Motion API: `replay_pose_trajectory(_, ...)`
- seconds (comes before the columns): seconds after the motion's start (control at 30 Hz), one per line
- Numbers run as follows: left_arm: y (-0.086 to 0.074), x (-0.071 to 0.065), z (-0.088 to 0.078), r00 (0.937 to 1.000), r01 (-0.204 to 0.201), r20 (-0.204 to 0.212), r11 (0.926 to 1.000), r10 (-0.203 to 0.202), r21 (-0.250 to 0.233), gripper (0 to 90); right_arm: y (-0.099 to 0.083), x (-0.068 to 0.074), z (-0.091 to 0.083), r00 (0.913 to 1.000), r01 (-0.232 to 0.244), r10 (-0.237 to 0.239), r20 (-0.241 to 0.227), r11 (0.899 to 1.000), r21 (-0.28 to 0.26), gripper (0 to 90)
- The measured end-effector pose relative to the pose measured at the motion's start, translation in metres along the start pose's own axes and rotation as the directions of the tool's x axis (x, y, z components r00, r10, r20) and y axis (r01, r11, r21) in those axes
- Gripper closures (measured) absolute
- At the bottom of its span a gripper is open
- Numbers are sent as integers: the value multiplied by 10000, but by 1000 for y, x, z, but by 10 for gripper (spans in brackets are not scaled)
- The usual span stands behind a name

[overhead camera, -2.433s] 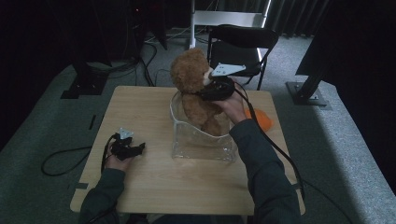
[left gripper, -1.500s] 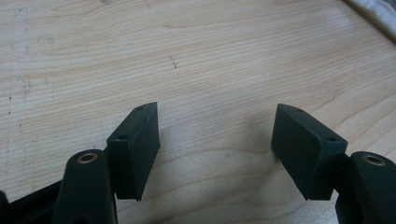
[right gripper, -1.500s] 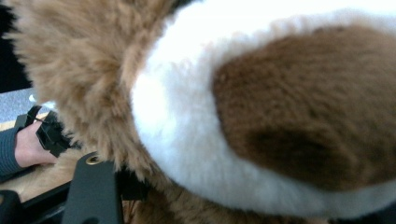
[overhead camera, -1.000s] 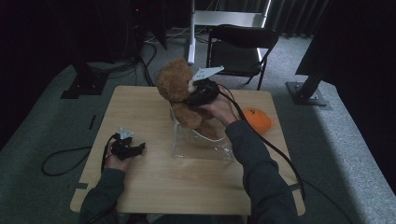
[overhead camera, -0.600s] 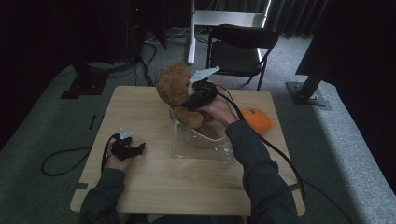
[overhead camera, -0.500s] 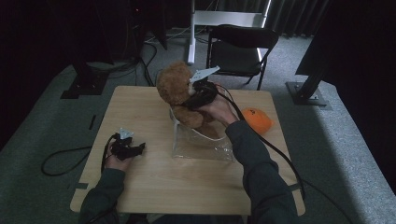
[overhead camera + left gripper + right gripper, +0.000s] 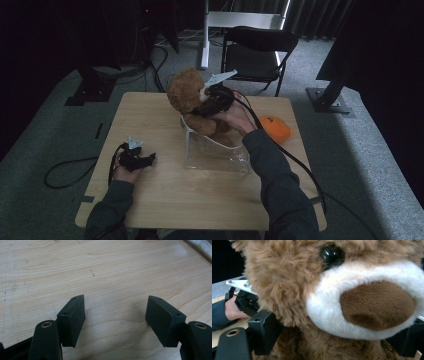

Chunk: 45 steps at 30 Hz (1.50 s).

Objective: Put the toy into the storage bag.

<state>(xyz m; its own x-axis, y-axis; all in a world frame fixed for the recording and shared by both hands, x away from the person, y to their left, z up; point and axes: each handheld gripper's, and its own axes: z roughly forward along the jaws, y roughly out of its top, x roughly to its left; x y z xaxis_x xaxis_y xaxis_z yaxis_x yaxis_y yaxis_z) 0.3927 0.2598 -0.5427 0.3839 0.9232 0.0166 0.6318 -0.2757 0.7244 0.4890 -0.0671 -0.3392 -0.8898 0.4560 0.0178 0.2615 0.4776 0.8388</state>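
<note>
Teddy bear (image 7: 189, 97) upper centre of high view, rear in clear bag (image 7: 216, 151). Right gripper (image 7: 214, 100) at its neck, jaws just opening, astride muzzle (contact unclear). Back out straight, avoid snagging fur. Left gripper (image 7: 115, 322) released, empty over table (image 7: 75, 270).

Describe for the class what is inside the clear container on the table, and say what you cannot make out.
The brown teddy bear sits in the clear container: its lower body is inside, its head and chest rise above the rim. The right gripper covers its neck, and whether anything lies beneath the bear cannot be seen.

Dark sleeves (image 7: 272, 170); black hand-held gripper (image 7: 212, 102), grey plate, black cable.
</note>
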Motion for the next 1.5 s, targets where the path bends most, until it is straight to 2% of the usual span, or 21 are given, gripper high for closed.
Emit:
replay_pose_trajectory(0.07, 0, 0, 0, 10000, 0, 0, 10000, 0, 0, 328, 0, 0, 1, 10000, 15, -14, -74, 10000, 31, 120)
replay_pose_trajectory(0.53, 0, 0, 0, 10000, 6, 0, 10000, -6, -5, 328, 0, -2, -1, 9998, -25, 25, 213, 10000, -38, 112)
replay_pose_trajectory(0.77, 0, 0, 0, 10000, 1, -6, 10000, -1, -7, 328, 1, -2, -3, 9999, -71, 73, 82, 9997, -243, 110)
replay_pose_trajectory(1.0, 0, 0, 0, 10000, 2, -6, 10000, -2, -8, 328, 3, -3, -7, 9998, 23, -13, 222, 9990, -455, 111)
replay_pose_trajectory(1.3, 0, 0, 0, 10000, 5, -4, 10000, -5, -7, 328, 7, -4, -13, 9997, -12, -15, -258, 9944, -1052, 128)
replay_pose_trajectory(1.5, 0, 0, 0, 10000, 6, -5, 10000, -6, -7, 328, 6, -1, -14, 9994, 339, -344, -73, 9973, -650, 182)
